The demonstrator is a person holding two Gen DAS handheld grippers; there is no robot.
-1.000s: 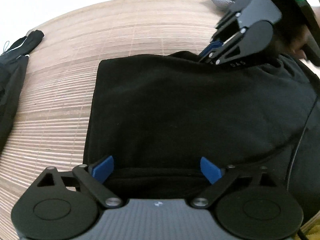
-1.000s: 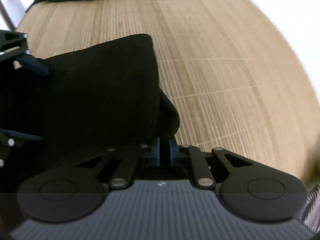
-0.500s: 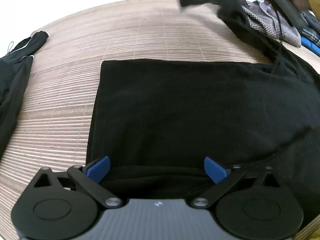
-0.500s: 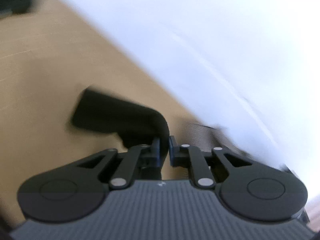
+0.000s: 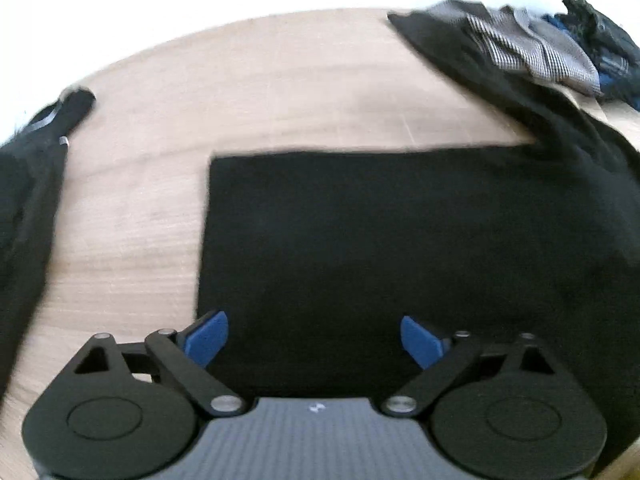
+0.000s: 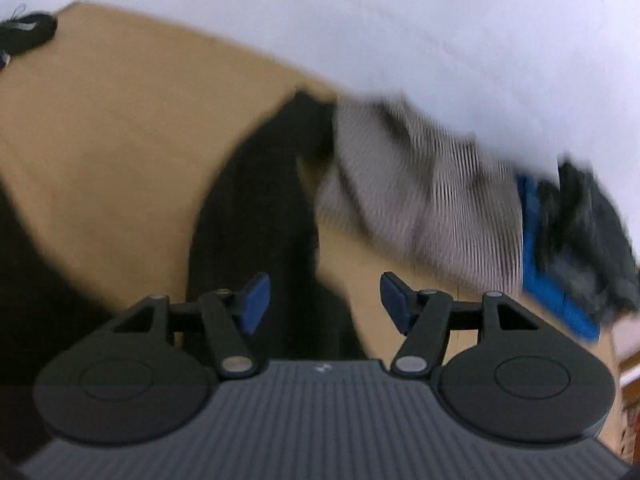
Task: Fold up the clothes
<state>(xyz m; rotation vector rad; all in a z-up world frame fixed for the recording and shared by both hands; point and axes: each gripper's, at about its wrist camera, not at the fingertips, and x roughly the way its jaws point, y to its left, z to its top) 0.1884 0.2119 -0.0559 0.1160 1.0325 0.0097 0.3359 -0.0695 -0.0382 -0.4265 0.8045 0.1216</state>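
A black garment (image 5: 360, 232) lies flat on the wooden table (image 5: 240, 80), its body folded to a rectangle. One black sleeve (image 5: 500, 80) stretches out to the far right; it also shows in the right wrist view (image 6: 264, 200), running away from me. My left gripper (image 5: 314, 338) is open and empty, just above the garment's near edge. My right gripper (image 6: 324, 304) is open and empty over the near part of the sleeve. Both views are blurred by motion.
A pile of clothes sits at the far right: a checked grey piece (image 5: 532, 48) (image 6: 420, 188), something blue (image 6: 548, 264) and a dark item (image 5: 600, 32). Another black garment (image 5: 28, 200) lies along the table's left edge.
My right gripper carried the sleeve out to the right, opened and let it go. The sleeve now lies stretched on the table. My left gripper stayed open and lifted slightly.
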